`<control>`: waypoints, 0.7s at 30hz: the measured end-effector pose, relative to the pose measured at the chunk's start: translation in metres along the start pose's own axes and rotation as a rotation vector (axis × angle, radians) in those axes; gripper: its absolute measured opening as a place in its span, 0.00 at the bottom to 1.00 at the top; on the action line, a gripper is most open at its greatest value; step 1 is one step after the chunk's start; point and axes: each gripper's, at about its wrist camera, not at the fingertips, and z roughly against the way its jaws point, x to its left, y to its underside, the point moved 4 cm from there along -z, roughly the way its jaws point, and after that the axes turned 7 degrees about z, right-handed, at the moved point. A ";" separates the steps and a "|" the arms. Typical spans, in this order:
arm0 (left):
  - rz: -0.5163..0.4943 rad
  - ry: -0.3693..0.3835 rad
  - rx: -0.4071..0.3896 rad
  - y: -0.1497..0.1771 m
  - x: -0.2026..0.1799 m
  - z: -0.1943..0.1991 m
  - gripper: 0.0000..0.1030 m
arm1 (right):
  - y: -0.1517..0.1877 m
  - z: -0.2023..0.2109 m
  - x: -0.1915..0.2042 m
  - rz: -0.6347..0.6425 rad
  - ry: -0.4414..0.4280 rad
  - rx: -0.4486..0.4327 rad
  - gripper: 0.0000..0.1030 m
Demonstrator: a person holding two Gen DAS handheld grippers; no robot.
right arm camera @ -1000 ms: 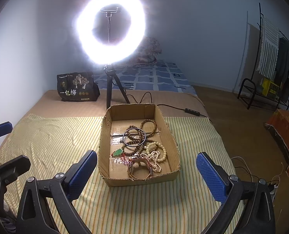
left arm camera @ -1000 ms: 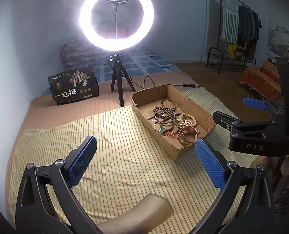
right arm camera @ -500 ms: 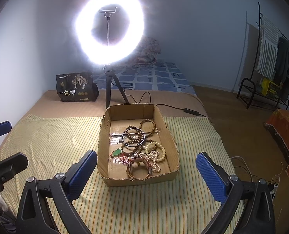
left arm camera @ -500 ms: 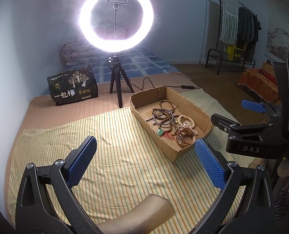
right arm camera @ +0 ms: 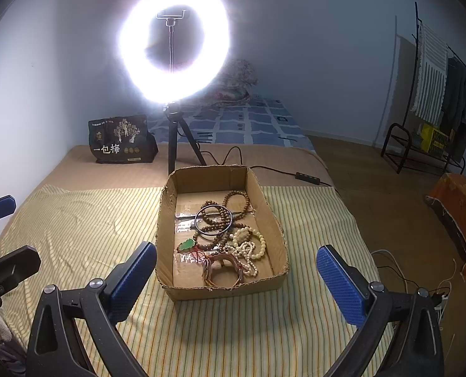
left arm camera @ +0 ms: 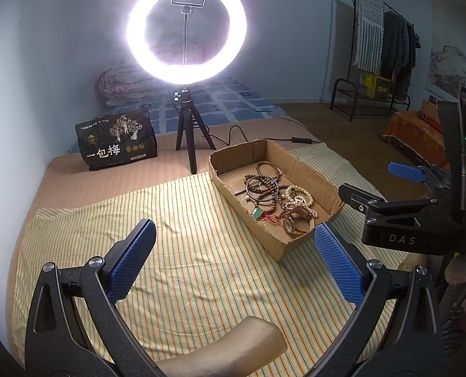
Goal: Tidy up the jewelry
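A shallow cardboard box [right arm camera: 167, 229] stands on the striped cloth; it also shows in the left wrist view [left arm camera: 308, 169]. Inside lie a tangle of jewelry: brown bead strings [right arm camera: 233, 202], a dark bangle [right arm camera: 213, 220], a green pendant [right arm camera: 187, 245], pale bead bracelets [right arm camera: 248, 248] and a watch [left arm camera: 291, 223]. My right gripper [right arm camera: 236, 279] is open and empty, just before the box's near wall. My left gripper [left arm camera: 233, 260] is open and empty, over the cloth left of the box. The right gripper shows in the left wrist view [left arm camera: 374, 185].
A lit ring light on a black tripod [right arm camera: 171, 144] stands behind the box. A black printed bag [right arm camera: 121, 139] sits at the back left. A cable with a switch [right arm camera: 306, 177] runs right. A tan curved object [left arm camera: 226, 345] lies under my left gripper.
Both grippers have edged slightly toward the box and stay open. Nothing in the box has moved.
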 end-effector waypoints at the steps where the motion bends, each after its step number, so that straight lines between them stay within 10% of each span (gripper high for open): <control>1: 0.001 0.001 0.001 0.001 0.000 0.000 1.00 | 0.000 0.000 0.000 -0.001 -0.001 0.000 1.00; 21: 0.001 0.003 0.001 0.001 0.000 0.000 1.00 | 0.006 -0.001 0.000 -0.010 0.000 0.008 1.00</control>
